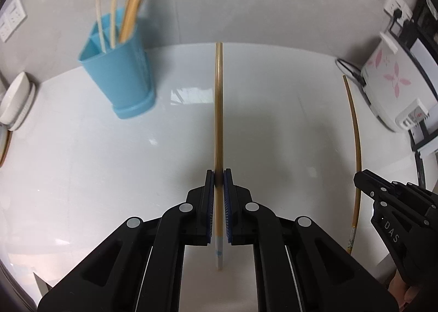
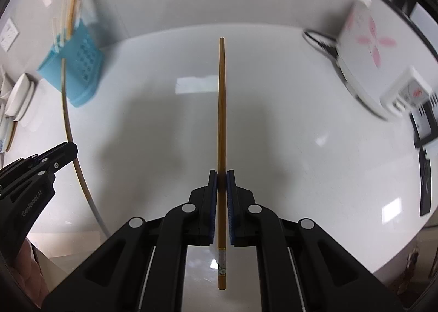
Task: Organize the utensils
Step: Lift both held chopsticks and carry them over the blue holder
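Note:
My left gripper point(image 1: 219, 175) is shut on a brown chopstick point(image 1: 219, 106), which points straight ahead over the white counter point(image 1: 95, 175). My right gripper point(image 2: 221, 175) is shut on a second brown chopstick point(image 2: 222, 106) in the same way. Each gripper also shows in the other's view: the right gripper point(image 1: 361, 180) with its chopstick point(image 1: 356, 125) at the right edge, and the left gripper point(image 2: 69, 149) with its chopstick point(image 2: 67, 109) at the left edge. A blue utensil holder point(image 1: 120, 73) point(image 2: 79, 71) stands at the back left with several chopsticks upright in it.
A white appliance with pink flowers point(image 1: 388, 84) point(image 2: 364, 49) stands at the back right, with a black cable beside it. A white rounded object point(image 1: 16, 101) sits at the left edge. Wall sockets point(image 1: 11, 21) are on the grey wall. A person's hand point(image 2: 30, 271) shows bottom left.

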A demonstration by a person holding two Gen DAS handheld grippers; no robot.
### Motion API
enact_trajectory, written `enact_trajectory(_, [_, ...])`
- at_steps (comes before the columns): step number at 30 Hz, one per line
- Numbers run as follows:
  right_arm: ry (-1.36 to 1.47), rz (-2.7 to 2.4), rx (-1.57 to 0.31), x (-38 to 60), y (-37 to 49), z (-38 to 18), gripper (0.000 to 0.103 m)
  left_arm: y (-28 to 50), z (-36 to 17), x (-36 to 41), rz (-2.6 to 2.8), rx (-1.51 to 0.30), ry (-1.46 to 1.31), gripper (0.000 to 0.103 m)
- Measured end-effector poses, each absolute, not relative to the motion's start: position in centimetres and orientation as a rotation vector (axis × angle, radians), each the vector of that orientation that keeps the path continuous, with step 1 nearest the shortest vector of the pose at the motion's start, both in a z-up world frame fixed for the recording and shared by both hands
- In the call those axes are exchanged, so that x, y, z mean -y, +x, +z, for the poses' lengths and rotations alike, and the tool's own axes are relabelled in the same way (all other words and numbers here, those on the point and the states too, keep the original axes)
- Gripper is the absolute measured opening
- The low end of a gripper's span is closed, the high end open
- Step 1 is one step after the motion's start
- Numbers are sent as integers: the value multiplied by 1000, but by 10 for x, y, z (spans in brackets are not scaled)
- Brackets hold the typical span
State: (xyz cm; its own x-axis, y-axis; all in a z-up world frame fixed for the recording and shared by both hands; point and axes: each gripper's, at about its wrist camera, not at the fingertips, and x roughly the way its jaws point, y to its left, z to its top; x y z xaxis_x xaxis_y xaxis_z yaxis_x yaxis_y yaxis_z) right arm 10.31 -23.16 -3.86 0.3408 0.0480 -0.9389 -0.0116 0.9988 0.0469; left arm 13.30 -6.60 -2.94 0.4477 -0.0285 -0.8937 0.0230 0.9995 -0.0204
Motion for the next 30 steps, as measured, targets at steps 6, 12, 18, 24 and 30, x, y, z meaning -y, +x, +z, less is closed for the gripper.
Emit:
enact_trajectory(6, [12,109,-1145,199,120,-21,6,130,-3,29,18,-1037,-34,6])
enact_trajectory(12, [16,170,-1080,165,133,2,6,130,21,-8,44,-978,-85,6])
enact_trajectory(18, [15,224,-1015,135,150,25,6,135,48,-40,69,-904,-129,6])
enact_trajectory(24, [7,265,-965,111,164,43,6,147,67,-67,98,-865,-153,6])
enact_trajectory(30, [8,289,-924,95,179,57,6,161,89,-83,108,-827,-168,6])
